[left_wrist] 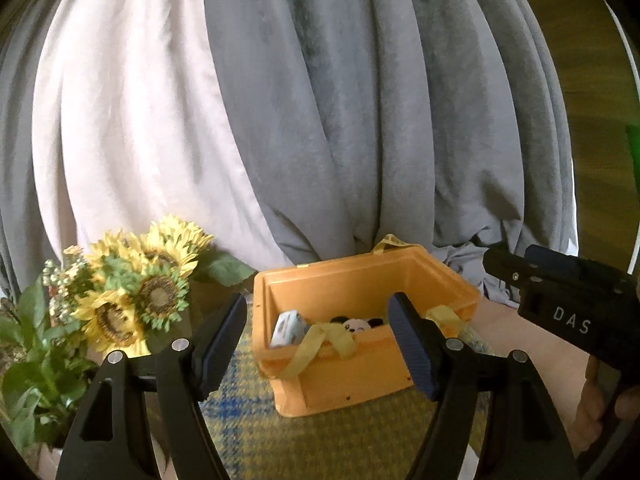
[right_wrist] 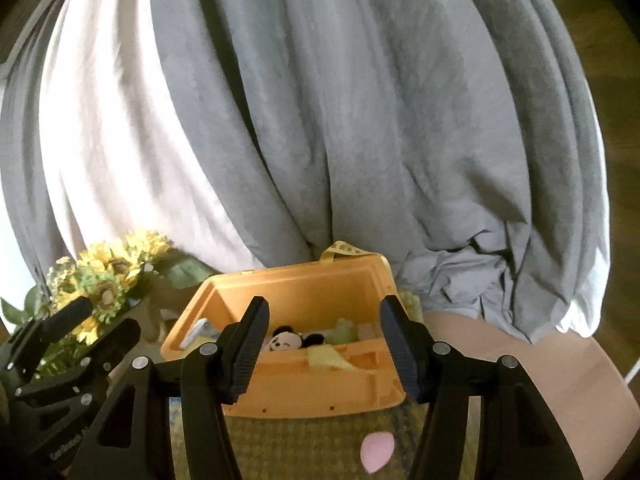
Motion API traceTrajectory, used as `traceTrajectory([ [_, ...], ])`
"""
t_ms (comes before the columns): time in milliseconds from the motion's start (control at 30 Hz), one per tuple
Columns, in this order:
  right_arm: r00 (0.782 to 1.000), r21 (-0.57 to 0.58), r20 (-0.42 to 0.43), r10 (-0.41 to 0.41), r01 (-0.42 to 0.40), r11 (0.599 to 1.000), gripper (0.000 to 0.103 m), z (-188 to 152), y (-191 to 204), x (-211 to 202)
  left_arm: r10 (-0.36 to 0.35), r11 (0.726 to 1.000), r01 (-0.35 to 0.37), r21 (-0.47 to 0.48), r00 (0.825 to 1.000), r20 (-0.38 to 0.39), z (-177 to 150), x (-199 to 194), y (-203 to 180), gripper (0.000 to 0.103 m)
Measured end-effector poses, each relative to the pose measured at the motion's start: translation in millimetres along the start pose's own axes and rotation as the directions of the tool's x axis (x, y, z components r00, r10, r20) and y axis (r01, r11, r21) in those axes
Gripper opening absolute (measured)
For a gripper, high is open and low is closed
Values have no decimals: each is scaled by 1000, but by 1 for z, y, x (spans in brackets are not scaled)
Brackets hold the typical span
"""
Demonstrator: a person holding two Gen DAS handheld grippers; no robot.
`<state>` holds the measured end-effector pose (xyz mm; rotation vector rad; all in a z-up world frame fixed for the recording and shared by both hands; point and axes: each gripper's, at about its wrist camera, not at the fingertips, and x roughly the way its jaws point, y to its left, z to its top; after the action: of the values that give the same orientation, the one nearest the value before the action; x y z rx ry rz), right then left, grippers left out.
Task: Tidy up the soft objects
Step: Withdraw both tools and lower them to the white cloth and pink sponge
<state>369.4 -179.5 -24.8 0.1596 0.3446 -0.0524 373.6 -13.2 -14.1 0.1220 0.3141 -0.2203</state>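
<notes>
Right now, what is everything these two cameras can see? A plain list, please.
Box: one, orange, open, on the checked cloth.
Panda toy: one, black and white, inside the box.
Green soft thing: one, inside the box beside the panda; what it is I cannot tell.
Yellow straps: several, draped over the box rim.
Pink pad: one, on the cloth in front of the box.
Sunflowers: a bunch, yellow, left of the box.
Curtains: grey and white, behind everything.
Checked cloth: one, yellow-green and blue.
Left gripper: black, open, empty.
Right gripper: black, open, empty.
</notes>
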Motion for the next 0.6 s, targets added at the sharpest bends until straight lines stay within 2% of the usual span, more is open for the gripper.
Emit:
traceTrajectory([
  [300, 1000, 18, -9, -21, 21, 1000, 59, -17, 14, -30, 8, 1000, -8, 3, 1000, -18, -18, -34, 9, 74],
  [600, 998, 39, -21, -60, 61, 997, 59, -34, 18, -56, -38, 999, 38, 15, 998, -43, -32, -56, 8, 74],
])
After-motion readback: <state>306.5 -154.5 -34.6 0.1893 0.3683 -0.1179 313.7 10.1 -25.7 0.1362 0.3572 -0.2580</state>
